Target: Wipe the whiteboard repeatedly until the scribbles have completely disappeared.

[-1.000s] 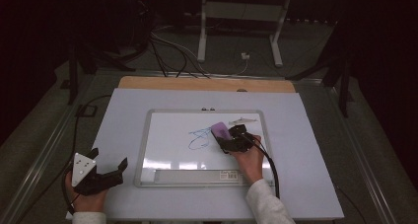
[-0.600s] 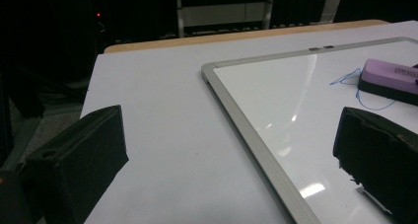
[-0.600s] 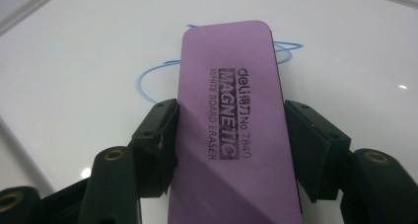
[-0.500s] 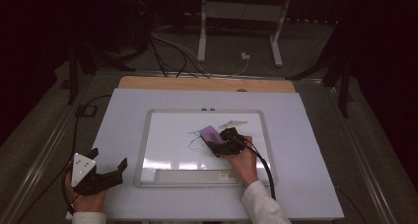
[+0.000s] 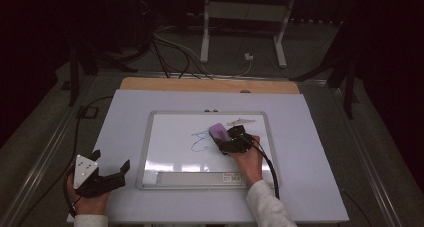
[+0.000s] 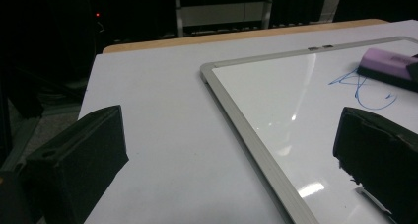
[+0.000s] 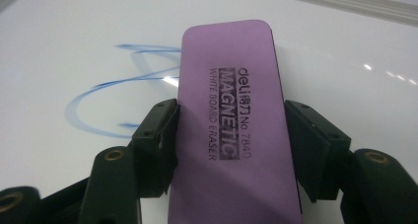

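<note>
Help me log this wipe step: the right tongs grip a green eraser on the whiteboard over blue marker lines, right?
Not quite: the eraser is purple, not green, as the right gripper view shows. The rest holds: the right tongs grip it by its sides on the whiteboard, over the blue marker lines.

Dark lab: cables [image 5: 170, 52], metal stand [image 5: 245, 17]
</note>
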{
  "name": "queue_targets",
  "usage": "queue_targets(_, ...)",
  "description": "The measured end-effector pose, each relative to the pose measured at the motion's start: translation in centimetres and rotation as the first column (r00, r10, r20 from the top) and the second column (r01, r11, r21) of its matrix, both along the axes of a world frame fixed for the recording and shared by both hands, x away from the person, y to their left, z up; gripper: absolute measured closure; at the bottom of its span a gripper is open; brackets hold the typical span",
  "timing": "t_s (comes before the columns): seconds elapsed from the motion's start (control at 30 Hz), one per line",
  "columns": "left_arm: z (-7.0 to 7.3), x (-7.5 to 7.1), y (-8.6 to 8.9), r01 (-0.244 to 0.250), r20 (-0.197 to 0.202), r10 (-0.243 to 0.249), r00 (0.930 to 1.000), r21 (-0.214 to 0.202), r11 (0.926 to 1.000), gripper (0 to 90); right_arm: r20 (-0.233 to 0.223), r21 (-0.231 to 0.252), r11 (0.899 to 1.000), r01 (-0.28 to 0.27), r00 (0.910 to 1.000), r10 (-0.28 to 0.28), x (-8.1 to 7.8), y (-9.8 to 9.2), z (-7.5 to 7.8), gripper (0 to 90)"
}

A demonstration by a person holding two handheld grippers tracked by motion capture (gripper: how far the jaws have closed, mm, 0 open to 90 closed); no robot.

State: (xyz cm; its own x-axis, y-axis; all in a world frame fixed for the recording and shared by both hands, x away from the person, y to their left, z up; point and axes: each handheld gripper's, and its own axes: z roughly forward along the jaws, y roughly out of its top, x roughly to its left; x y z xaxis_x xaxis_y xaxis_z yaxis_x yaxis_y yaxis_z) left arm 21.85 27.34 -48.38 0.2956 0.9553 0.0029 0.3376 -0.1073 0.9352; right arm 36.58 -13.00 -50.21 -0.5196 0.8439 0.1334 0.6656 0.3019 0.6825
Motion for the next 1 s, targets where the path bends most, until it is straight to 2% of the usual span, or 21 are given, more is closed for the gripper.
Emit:
queue_targets(0.1,0.0,0.0,0.1,0.0,0.0,0.0,1.0,-0.001,1.0,0.7,0.001,0.004,0.996,-0.089,0.9961,0.089,-0.6,1.4,0.0,40.9)
queue_targets(0.2,0.0,0.0,0.1,0.001,0.0,-0.001,1.0,-0.001,1.0,0.7,0.0,0.002,0.983,-0.183,0.983,0.183,-1.2,2.5,0.0,40.9)
queue_targets(0.23,0.0,0.0,0.1,0.001,0.0,-0.001,1.0,-0.001,1.0,0.7,0.001,-0.004,0.979,-0.203,0.9791,0.203,-1.3,2.7,0.0,40.9)
queue_targets(0.27,0.0,0.0,0.1,0.001,0.0,-0.001,1.0,0.0,1.0,0.7,0.001,-0.006,0.979,-0.204,0.9789,0.204,-1.3,2.7,0.1,40.9)
queue_targets(0.33,0.0,0.0,0.1,-0.002,0.002,0.002,1.0,-0.004,1.0,0.7,-0.008,-0.006,0.984,-0.181,0.9835,0.18,-1.0,2.5,0.1,41.0)
queue_targets(0.4,0.0,-0.1,0.2,-0.002,0.004,0.002,1.0,-0.006,1.0,0.7,-0.009,-0.006,0.993,-0.115,0.9933,0.115,-0.5,1.8,0.1,41.0)
queue_targets(0.47,0.0,0.0,0.2,-0.003,0.003,0.003,1.0,-0.007,1.0,0.7,-0.015,-0.013,0.999,-0.039,0.9991,0.039,0.0,1.1,0.2,41.0)
queue_targets(0.57,0.0,0.0,0.2,-0.002,0.002,0.002,1.0,-0.007,1.0,0.7,-0.017,-0.031,0.995,0.09,0.9958,-0.09,0.7,-0.2,0.3,41.1)
queue_targets(0.63,0.0,0.0,0.1,-0.002,0.002,0.002,1.0,-0.006,1.0,0.7,-0.02,-0.027,0.994,0.109,0.9938,-0.109,0.8,-0.4,0.3,41.0)
queue_targets(0.7,0.0,0.0,0.1,0.0,-0.001,0.0,1.0,-0.002,1.0,0.7,-0.01,-0.037,0.994,0.105,0.9944,-0.106,0.7,-0.1,0.3,41.0)
queue_targets(0.8,0.0,0.0,0.0,0.001,0.0,-0.001,1.0,0.0,1.0,0.7,-0.022,-0.014,0.999,0.037,0.9991,-0.038,0.4,0.8,0.2,41.0)
queue_targets(0.87,0.0,0.0,0.0,0.001,-0.001,-0.001,1.0,0.0,1.0,0.7,-0.021,-0.012,0.999,-0.035,0.9992,0.034,0.0,1.7,0.2,41.0)
queue_targets(0.93,-0.1,0.0,0.0,0.001,-0.002,-0.001,1.0,0.0,1.0,0.7,-0.023,-0.008,0.995,-0.095,0.9952,0.095,-0.3,2.5,0.2,41.0)
queue_targets(1.0,0.0,0.0,0.1,0.001,-0.001,-0.001,1.0,0.0,1.0,0.7,-0.023,-0.008,0.987,-0.16,0.9869,0.16,-0.7,3.3,0.2,41.0)
